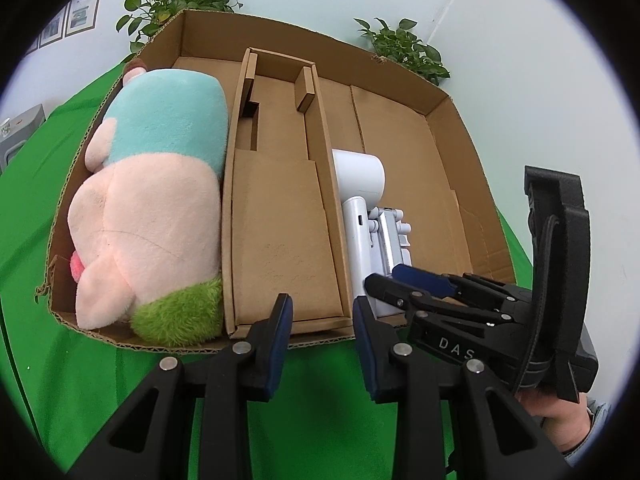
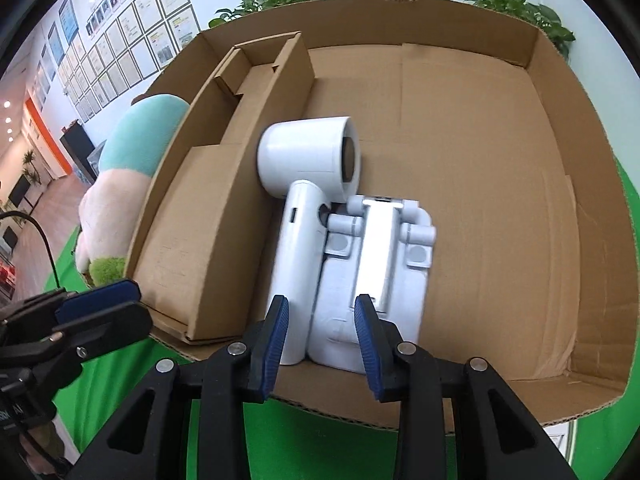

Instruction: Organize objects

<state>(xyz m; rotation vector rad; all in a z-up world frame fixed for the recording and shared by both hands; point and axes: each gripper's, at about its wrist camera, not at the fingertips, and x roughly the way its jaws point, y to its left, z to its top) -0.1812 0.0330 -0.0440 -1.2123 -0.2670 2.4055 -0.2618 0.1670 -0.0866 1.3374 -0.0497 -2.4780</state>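
1. White hair dryer (image 2: 304, 216) lying flat in cardboard box (image 2: 500, 152), handle toward near wall, just beside inner cardboard insert (image 2: 200, 208); white folding stand (image 2: 376, 264) touching its handle.
2. Right gripper (image 2: 322, 332) poised over both handles, partly open, gripping nothing.
3. Left gripper (image 1: 322, 320) at box's near edge, likewise partly open and empty.
4. Placement apparently done; next, pulling clear without nudging dryer.
5. Glossy cylindrical head, smooth plastic, likely slippery.

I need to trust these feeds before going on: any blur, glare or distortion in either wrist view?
Left wrist view: sharp, evenly lit; fisheye bows the box walls; dark vignette at the corners. Right wrist view: same bowing; slight motion smear on the white dryer; a bright glare strip on the white stand beside it; the right claw itself is crisp.
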